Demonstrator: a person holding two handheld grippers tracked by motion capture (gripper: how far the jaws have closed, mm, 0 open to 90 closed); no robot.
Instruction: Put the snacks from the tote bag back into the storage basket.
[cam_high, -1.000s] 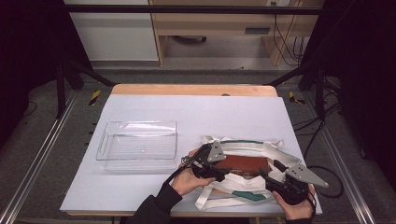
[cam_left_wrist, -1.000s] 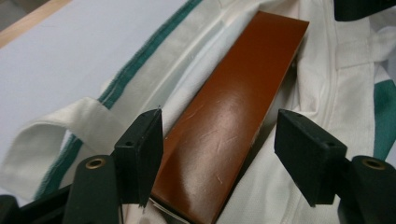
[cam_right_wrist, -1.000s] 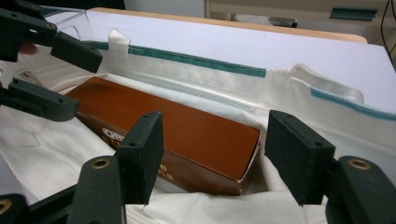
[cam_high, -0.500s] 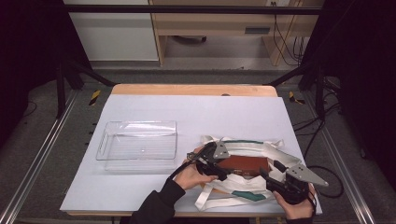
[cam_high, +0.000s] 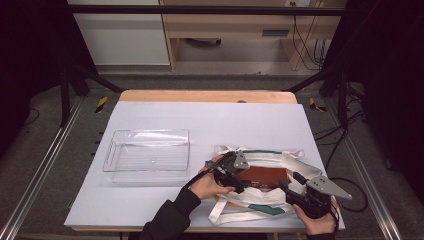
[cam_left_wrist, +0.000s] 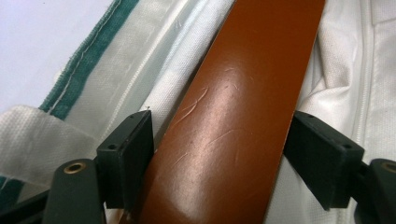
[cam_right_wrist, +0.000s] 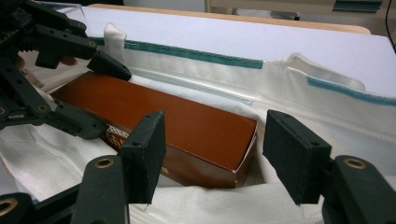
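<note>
A glossy brown box (cam_high: 262, 176) lies flat in the mouth of a white cloth bag (cam_high: 260, 202) with green trim, at the table's front right. My left gripper (cam_high: 241, 177) straddles the box's left end. In the left gripper view the box (cam_left_wrist: 224, 116) passes between the pads, which stand just beside its edges; the jaws have just been opening. My right gripper (cam_high: 290, 182) is open at the box's right end. In the right gripper view the box (cam_right_wrist: 177, 116) lies ahead of its gap, the left gripper (cam_right_wrist: 100, 93) at the far end and the bag (cam_right_wrist: 196, 70) folded behind.
A clear plastic tray (cam_high: 147, 155) stands left of the bag on the pale table (cam_high: 210, 120). Its wooden far edge (cam_high: 207, 96) borders dark floor, and metal rails (cam_high: 40, 175) run along both sides.
My left gripper has slid right and slightly down along the box, and its jaws have spread wider around it. The right gripper has stayed put.
</note>
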